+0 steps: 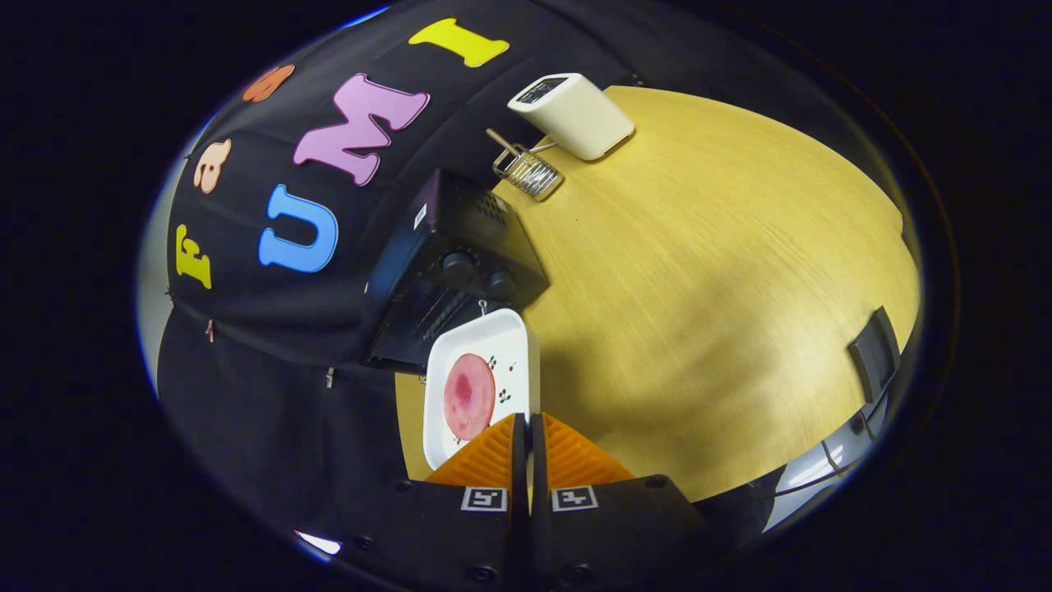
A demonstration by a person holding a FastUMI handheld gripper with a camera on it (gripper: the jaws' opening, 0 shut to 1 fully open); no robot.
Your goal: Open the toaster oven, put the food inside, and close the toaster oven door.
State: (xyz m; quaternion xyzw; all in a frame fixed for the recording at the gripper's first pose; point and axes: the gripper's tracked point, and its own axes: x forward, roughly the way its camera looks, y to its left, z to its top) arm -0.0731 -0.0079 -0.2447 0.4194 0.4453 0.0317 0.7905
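Oven (444,275) sat on the wood table (723,271), back against the booth wall, door shut, two knobs (458,265) facing out toward the gripper. Its long axis ran along the wall, door side nearest the tray.

Tray (481,362), white, rectangular, was held edge-on in the gripper (527,427), tilted hard rather than lying flat. Its long axis ran from the fingers toward the oven front, far corner just beside the knob panel, maybe touching, couldn't tell. A round pink food slice (469,396) lay on the tray near the fingers.

Both fingers were clamped on the tray's right rim, nearly closed, only the thin rim between them.

Beyond the oven: a small wire rack (530,171) with a wooden handle, and a white toaster (573,113) just past it, slots up, lying tilted in view. A dark object (873,352) sat at the table's far right edge.
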